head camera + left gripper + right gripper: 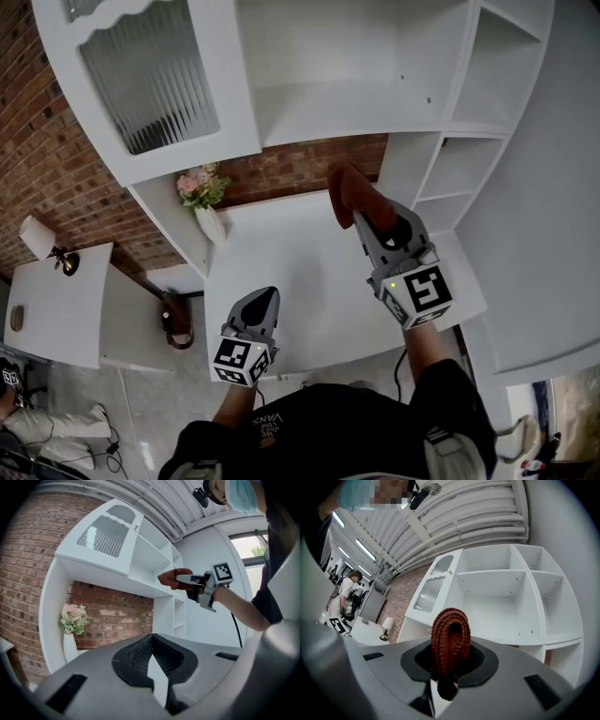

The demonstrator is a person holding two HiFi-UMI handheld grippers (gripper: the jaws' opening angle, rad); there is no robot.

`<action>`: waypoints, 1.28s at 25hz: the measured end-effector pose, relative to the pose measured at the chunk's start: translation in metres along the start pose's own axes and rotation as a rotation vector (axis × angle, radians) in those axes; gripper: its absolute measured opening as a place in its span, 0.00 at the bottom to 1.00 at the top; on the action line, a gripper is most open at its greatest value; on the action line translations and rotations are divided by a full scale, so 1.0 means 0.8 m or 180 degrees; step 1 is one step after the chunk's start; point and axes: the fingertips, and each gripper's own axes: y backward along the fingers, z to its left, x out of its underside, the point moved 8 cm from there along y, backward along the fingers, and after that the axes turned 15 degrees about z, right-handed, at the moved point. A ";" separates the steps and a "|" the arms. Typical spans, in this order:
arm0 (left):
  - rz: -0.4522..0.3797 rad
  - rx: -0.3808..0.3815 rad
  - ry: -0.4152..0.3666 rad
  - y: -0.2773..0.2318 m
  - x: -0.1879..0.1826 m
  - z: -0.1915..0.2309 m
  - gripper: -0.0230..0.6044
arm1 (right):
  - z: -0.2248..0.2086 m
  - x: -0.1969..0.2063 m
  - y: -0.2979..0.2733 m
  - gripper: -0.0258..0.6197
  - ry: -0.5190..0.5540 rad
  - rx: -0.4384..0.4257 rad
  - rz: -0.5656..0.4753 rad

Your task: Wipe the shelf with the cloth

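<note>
So that it can wipe the shelf (347, 111) up top, the right gripper (366, 221) pinches the cloth (348, 191); lower left, the left gripper (264, 298) waits, jaws pressed together, empty.

We see a white surface (309, 281) beneath white shelves (347, 108); a white vase (210, 225) of pink flowers (199, 185) stands at its back left.
</note>
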 end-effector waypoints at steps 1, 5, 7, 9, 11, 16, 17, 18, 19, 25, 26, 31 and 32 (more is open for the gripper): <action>0.0001 0.0017 -0.0007 -0.001 0.000 0.004 0.05 | -0.002 -0.009 -0.009 0.17 0.0039 0.0023 -0.0025; 0.0007 0.0036 0.0024 -0.006 0.002 0.014 0.05 | -0.014 -0.040 -0.044 0.18 0.0208 0.0063 -0.0072; 0.0022 0.0035 0.0036 -0.011 0.002 0.016 0.05 | -0.024 -0.057 -0.062 0.18 0.0267 0.0044 -0.0087; 0.0028 0.0034 0.0050 -0.015 0.002 0.016 0.05 | -0.033 -0.073 -0.081 0.18 0.0317 -0.0002 -0.0080; 0.0024 0.0016 0.0064 -0.022 0.001 0.016 0.05 | -0.042 -0.087 -0.101 0.18 0.0381 -0.0062 -0.0040; -0.0088 -0.0079 0.0108 -0.040 -0.015 0.008 0.05 | -0.072 -0.119 -0.151 0.18 0.0601 -0.0255 0.0187; -0.0119 -0.0101 0.0121 -0.044 -0.020 0.006 0.05 | -0.079 -0.124 -0.160 0.18 0.0643 -0.0304 0.0240; -0.0144 -0.0128 0.0137 -0.048 -0.022 0.004 0.05 | -0.085 -0.130 -0.170 0.18 0.0677 -0.0369 0.0297; -0.0158 -0.0158 0.0150 -0.052 -0.023 0.004 0.05 | -0.091 -0.135 -0.180 0.18 0.0703 -0.0449 0.0360; -0.0184 -0.0265 0.0200 -0.075 -0.023 -0.005 0.05 | -0.114 -0.162 -0.238 0.18 0.1122 -0.0558 0.0706; -0.0177 -0.0276 0.0217 -0.079 -0.021 -0.007 0.05 | -0.115 -0.167 -0.247 0.18 0.1217 -0.0529 0.0736; -0.0153 -0.0312 0.0323 -0.091 -0.017 -0.017 0.05 | -0.119 -0.185 -0.293 0.18 0.1413 -0.0543 0.0896; -0.0156 -0.0323 0.0344 -0.092 -0.015 -0.019 0.05 | -0.119 -0.187 -0.303 0.18 0.1417 -0.0569 0.0948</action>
